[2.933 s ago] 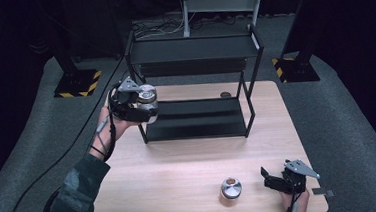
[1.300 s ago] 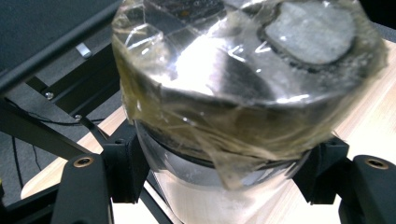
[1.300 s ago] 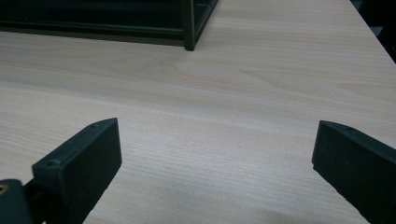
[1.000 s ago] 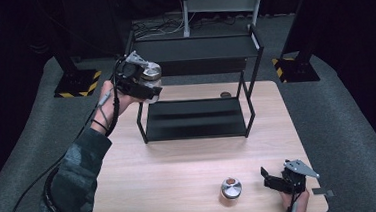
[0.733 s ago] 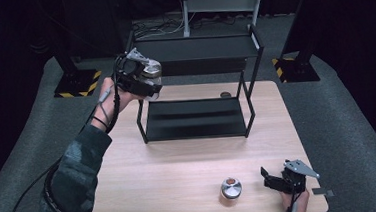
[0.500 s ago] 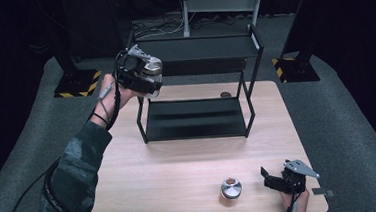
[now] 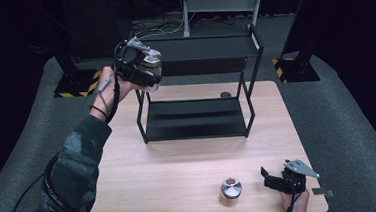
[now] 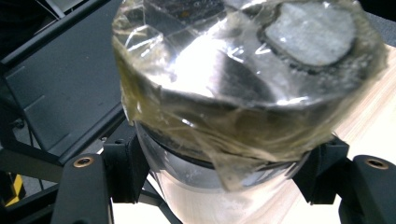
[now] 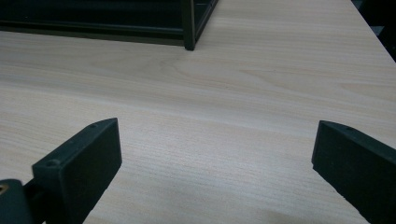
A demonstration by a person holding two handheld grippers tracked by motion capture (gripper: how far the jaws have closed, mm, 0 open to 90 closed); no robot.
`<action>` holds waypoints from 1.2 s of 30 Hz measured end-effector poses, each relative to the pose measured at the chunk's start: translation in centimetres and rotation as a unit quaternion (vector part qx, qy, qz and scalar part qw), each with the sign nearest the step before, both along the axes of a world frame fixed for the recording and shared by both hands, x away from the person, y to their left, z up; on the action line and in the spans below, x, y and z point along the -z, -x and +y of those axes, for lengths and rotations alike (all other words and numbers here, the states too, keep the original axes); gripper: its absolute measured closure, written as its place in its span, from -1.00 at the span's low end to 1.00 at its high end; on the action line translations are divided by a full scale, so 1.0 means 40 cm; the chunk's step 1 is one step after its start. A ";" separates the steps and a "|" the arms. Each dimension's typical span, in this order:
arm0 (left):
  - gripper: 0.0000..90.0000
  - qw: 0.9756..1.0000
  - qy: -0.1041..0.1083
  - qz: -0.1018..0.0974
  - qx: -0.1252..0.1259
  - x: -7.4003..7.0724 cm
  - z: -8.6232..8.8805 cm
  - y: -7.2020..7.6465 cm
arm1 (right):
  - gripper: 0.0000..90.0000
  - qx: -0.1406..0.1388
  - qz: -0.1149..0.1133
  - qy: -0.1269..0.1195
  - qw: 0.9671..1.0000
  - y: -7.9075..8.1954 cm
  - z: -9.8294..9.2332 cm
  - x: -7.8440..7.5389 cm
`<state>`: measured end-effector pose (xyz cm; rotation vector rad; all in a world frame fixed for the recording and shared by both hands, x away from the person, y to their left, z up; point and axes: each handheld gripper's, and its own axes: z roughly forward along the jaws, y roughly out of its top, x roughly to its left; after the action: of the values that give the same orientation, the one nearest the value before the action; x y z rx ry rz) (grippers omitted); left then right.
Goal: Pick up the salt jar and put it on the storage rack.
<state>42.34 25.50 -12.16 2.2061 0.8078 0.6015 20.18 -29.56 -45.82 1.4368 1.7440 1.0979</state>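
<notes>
Moved: the left gripper [image 7: 146, 71] has risen with its load from beside the rack's lower shelf to the level of the top shelf's left end; the right gripper has kept its place.
Left gripper: clenched on a clear, round jar wrapped in yellowed tape [image 8: 243, 88], jaws pressing its sides below the tape, as the left gripper view shows.
Jar's place: held in the air at the front left corner of the black two-shelf metal rack [image 7: 202, 130], just beside the top shelf, clear of the light wooden desk [image 7: 180, 171].
Right gripper: [image 7: 276, 181] released, jaws wide apart over bare wood at the desk's near right corner.
Second jar: a small round jar with a silver lid [image 7: 230, 188] stands on the desk, just left of the right gripper, apart from it.
Behind rack: a small dark disc [image 7: 225, 94] lies on the desk.
</notes>
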 end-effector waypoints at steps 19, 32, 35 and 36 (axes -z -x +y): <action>-0.32 1.000 -0.002 -0.010 0.002 -0.044 -0.022 -0.005 | -1.00 0.001 0.000 0.001 1.000 0.001 0.001 0.000; -0.32 1.000 -0.001 -0.013 0.001 -0.067 -0.035 -0.014 | -0.99 0.001 -0.001 0.004 1.000 0.001 0.003 0.000; -0.32 1.000 0.003 -0.014 0.000 -0.071 -0.033 -0.016 | -0.99 0.001 -0.001 0.003 1.000 0.001 0.002 0.000; -0.32 1.000 0.002 -0.015 0.000 -0.073 -0.033 -0.016 | -0.99 0.001 -0.001 0.002 1.000 0.001 0.002 0.000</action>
<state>42.99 24.17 -9.24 2.1879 0.7945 0.6300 20.13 -29.50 -45.82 1.4334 1.7425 1.0937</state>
